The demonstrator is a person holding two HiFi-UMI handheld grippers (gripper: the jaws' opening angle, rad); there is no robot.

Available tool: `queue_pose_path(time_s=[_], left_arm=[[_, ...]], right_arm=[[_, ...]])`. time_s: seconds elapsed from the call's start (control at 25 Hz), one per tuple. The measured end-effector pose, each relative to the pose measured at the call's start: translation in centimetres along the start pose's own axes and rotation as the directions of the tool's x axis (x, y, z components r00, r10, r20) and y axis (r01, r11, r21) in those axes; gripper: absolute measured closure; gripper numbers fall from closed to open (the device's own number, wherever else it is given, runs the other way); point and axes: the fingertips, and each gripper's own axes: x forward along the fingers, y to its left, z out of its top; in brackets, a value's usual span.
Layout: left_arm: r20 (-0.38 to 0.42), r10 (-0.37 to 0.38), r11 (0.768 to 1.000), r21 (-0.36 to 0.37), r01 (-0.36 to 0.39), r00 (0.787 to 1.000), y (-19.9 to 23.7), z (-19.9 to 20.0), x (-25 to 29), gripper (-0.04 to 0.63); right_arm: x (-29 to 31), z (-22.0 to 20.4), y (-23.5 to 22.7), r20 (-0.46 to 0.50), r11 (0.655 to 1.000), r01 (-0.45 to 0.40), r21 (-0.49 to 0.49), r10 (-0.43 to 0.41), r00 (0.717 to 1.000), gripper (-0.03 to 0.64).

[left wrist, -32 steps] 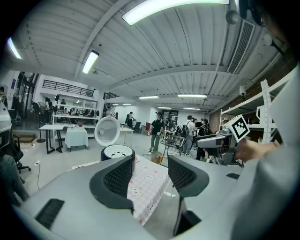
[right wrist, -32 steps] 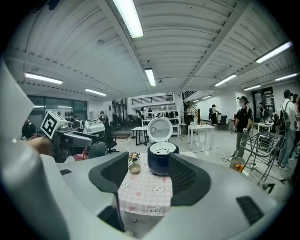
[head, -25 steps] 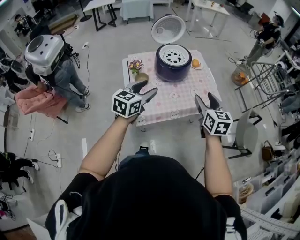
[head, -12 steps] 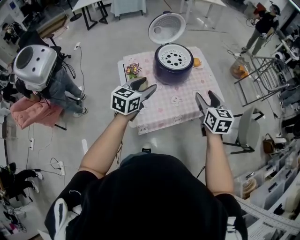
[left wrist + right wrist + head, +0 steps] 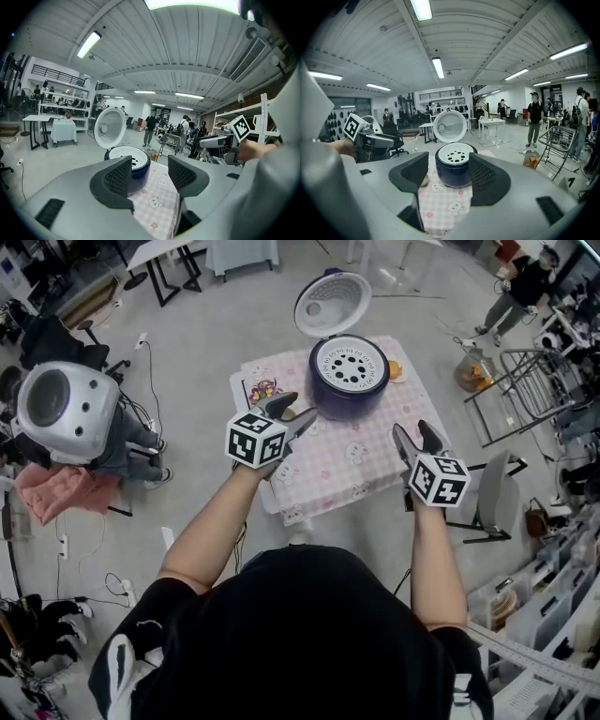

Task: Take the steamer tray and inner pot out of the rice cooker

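A dark blue rice cooker (image 5: 349, 381) stands at the far side of a small table (image 5: 328, 465) with a pink checked cloth. Its round lid (image 5: 333, 304) is tipped up behind it. A white perforated steamer tray (image 5: 349, 365) sits in its top, also seen as the tray (image 5: 456, 152) and the tray (image 5: 125, 152). The inner pot is hidden under it. My left gripper (image 5: 291, 415) hovers open over the table's left part, short of the cooker. My right gripper (image 5: 418, 440) is open above the table's right edge. Both are empty.
An orange fruit (image 5: 395, 370) lies right of the cooker. A flower picture (image 5: 262, 389) sits at the table's left rear. A seated person with a white helmet (image 5: 66, 409) is at the left; a metal rack (image 5: 511, 395) and a chair (image 5: 492, 498) stand at the right.
The view has moved nearer the table. Both grippers have advanced slightly toward the cooker and stay open.
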Motion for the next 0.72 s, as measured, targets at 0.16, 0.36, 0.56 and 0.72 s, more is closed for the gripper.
queue_pose_path(time_s=[0.16, 0.36, 0.56, 0.72], left_arm=[[-0.007, -0.020, 1.000, -0.002, 0.020, 1.000, 1.1, 0.0, 0.4, 0.346], [-0.007, -0.038, 0.999, 0.005, 0.038, 0.999, 2.1, 0.3, 1.1, 0.345], [-0.014, -0.042, 0.999, -0.002, 0.042, 0.999, 2.9, 0.5, 2.0, 0.346], [-0.032, -0.037, 0.999, -0.007, 0.037, 0.999, 3.0, 0.2, 3.7, 0.345]], right_arm=[[0.6, 0.2, 0.5, 0.000, 1.000, 0.017, 0.001, -0.017, 1.000, 0.339], [1.4, 0.7, 0.5, 0.007, 1.000, 0.030, -0.008, -0.030, 1.000, 0.339], [2.1, 1.2, 0.0, 0.007, 0.999, 0.036, -0.008, -0.036, 0.999, 0.339], [3.2, 0.3, -1.9, -0.007, 0.999, 0.033, 0.010, -0.033, 0.999, 0.339]])
